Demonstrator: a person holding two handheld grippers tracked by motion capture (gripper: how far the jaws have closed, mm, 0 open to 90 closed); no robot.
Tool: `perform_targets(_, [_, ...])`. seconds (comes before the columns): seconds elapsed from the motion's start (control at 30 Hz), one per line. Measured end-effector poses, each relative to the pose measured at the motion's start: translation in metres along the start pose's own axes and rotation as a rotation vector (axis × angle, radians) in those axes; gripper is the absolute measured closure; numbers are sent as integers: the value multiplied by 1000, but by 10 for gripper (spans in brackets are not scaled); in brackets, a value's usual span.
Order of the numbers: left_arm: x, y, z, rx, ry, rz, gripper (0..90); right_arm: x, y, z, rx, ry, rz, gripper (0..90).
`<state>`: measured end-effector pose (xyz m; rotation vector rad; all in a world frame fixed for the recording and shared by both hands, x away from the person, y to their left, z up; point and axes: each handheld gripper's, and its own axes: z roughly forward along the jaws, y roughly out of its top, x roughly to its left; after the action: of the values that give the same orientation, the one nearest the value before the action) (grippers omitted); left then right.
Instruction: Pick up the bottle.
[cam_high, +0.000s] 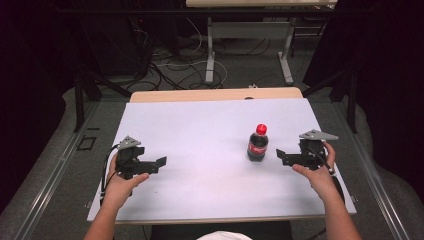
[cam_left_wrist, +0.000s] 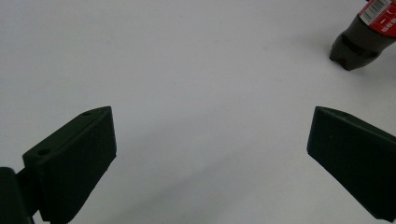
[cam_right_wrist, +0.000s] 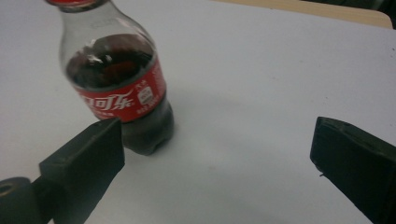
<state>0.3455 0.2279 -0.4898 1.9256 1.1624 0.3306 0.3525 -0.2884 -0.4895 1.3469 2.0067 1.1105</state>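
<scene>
You hold two grippers over one white sheet (cam_high: 200, 130) that covers most of the table (cam_high: 215, 94). There is one bottle (cam_high: 258, 144) on the sheet: a small cola bottle with a red cap (cam_high: 261, 129) and a red label, standing upright on the right half, nearer your right hand than your left.

Your left gripper (cam_high: 159, 162) sits at the left side of the sheet, held in your left hand (cam_high: 120, 182), pointing towards the middle. In the left gripper view its two jaws stand wide apart with bare white sheet between them; they hold nothing. The bottle (cam_left_wrist: 362, 35) shows at the top right corner of that view, well apart from the jaws.

Your right gripper (cam_high: 281, 156) is held in your right hand (cam_high: 317, 175) just to the right of the bottle, pointing at it. In the right gripper view its two jaws are also spread wide and hold nothing. The bottle (cam_right_wrist: 119, 79) stands near the left jaw there, partly behind its tip, and whether they touch I cannot tell; from the high view a small gap shows between gripper and bottle. The bottle is partly filled with dark drink, with clear space below the neck.

One grey plate tops each gripper, and a cable trails from each.
</scene>
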Motion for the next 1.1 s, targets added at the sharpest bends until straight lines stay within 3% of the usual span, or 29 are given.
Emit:
perform_targets(0.1, [-6,0,2,2,-10,-2,17,7,0,0,-6,19,-24,47])
perform_targets(0.27, [-13,1,0,-16,-13,32,17,24,1,7,-11,60,-44,62])
perform_targets(0.4, [-16,2,0,-20,-17,33,19,34,1,14,4,78,-86,63])
perform_targets(0.43, [-16,1,1,-19,-12,40,33,39,3,19,15,78,-124,61])
perform_targets(0.53, [-17,1,2,-11,-16,46,36,44,7,24,18,83,-146,62])
perform_targets(0.67, [-18,1,4,-7,-17,50,37,48,14,32,9,101,-127,68])
perform_targets(0.8, [-18,0,5,-4,-15,47,37,52,18,45,5,103,-150,79])
perform_targets(0.93, [-16,-1,6,10,-19,41,37,55,19,57,10,96,-133,150])
perform_targets(1.1, [-15,-3,8,17,-25,42,38,56,15,65,8,88,-137,159])
